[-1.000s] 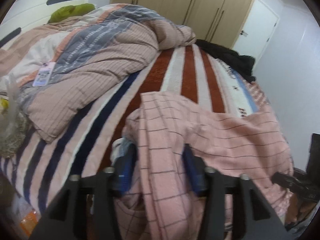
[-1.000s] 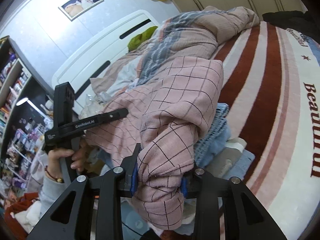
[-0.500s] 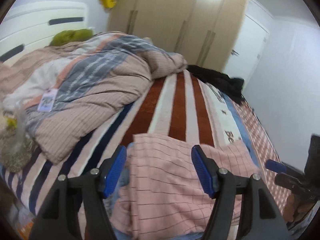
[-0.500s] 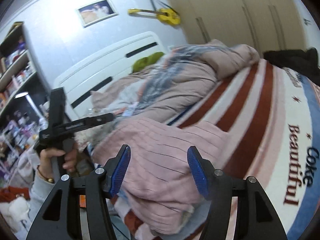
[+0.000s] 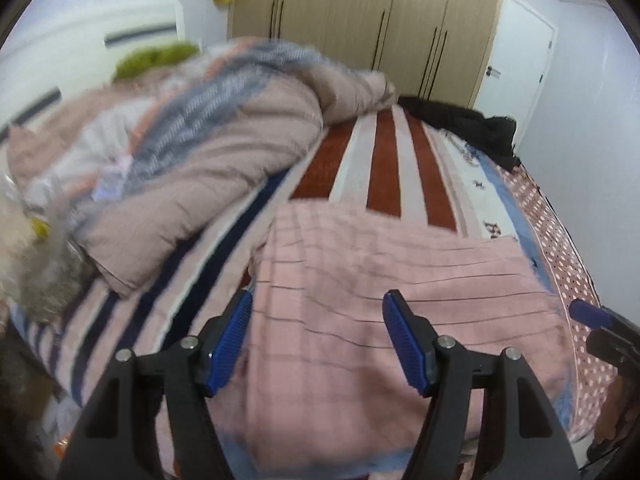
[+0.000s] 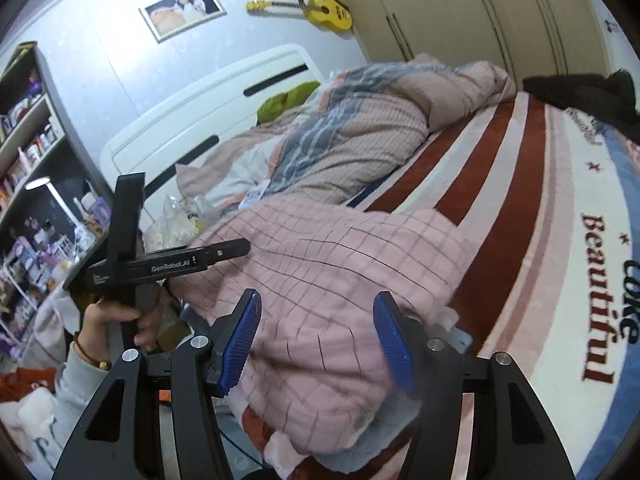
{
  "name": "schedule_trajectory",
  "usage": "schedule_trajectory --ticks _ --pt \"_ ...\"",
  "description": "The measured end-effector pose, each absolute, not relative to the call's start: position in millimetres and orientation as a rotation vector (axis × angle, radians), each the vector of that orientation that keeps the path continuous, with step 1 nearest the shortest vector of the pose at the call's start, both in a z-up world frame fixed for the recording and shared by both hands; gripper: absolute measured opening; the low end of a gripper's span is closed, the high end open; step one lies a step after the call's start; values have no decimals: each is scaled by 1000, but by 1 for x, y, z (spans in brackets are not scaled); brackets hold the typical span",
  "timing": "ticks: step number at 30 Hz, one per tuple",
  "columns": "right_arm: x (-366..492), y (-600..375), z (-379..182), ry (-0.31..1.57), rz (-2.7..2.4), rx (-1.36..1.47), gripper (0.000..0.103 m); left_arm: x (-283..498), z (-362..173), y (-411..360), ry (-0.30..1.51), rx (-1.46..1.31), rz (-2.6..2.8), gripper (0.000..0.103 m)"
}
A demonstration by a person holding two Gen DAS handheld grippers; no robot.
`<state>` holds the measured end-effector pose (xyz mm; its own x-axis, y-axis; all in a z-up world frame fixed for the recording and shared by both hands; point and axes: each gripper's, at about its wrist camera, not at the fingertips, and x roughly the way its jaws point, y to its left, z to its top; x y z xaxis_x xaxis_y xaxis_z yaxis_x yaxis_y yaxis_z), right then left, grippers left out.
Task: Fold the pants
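The pink checked pants lie folded over on the striped blanket near the bed's front edge. My left gripper hovers above them, open, its blue pads clear of the cloth. In the right wrist view the same pants form a thick pink bundle over some light blue cloth. My right gripper is open above that bundle with nothing between its pads. The left gripper also shows there from the side, held in a person's hand. The right gripper's tip peeks in at the right edge of the left wrist view.
A bunched pink and grey duvet fills the far left of the bed. Dark clothing lies at the far corner by the wardrobe. A shelf unit stands left of the bed, and a white headboard behind it.
Both grippers let go of the pink pants, opened and lifted away. The cloth dropped flat onto the bed in a folded bundle.
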<state>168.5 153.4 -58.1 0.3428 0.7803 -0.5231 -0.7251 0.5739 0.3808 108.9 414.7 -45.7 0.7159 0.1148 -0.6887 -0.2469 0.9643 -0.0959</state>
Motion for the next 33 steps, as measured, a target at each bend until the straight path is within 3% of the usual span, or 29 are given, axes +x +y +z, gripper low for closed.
schedule_trajectory --ticks 4,6,10,13,21,33 --pt "134 113 -35 607 958 50 66 77 -9 367 618 -122 192 82" --pt "111 89 -22 548 939 25 67 57 9 337 558 -87 188 85" --pt "69 50 -4 435 846 -43 81 16 35 280 440 -49 173 96" --pt "37 20 4 370 758 -84 83 -10 43 248 359 -54 157 101" --pt "-37 -45 7 189 580 -165 103 -66 35 167 196 -78 147 102" --pt "-79 -102 -27 144 423 -179 103 -71 -3 112 207 -50 138 102"
